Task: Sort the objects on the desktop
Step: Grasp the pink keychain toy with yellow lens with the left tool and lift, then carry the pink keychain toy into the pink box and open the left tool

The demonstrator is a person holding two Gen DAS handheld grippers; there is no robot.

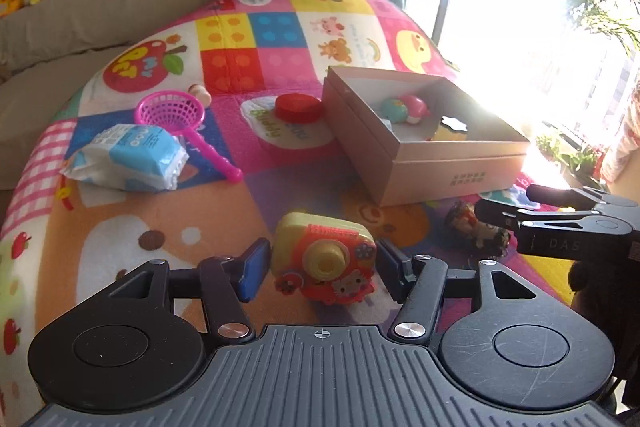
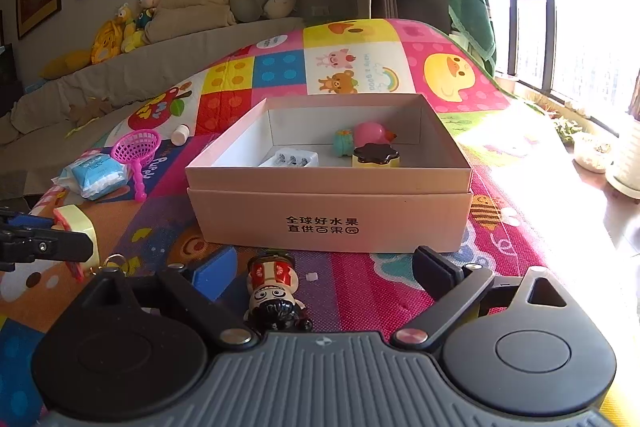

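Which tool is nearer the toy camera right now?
Left. The left tool is open with the toy camera between its fingers. The right tool is off to the camera's right, open around the little figurine.

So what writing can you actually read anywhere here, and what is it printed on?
"全球好水果 / 直供百果园": front wall of the cardboard box.
"Have a good": white animal square on the play mat; the word after it is too small to read.
"DAS": body of the right gripper, seen from the left wrist camera.
Tissue pack: print too blurred to read.
Green lettering beside the red lid: upside down, unreadable.
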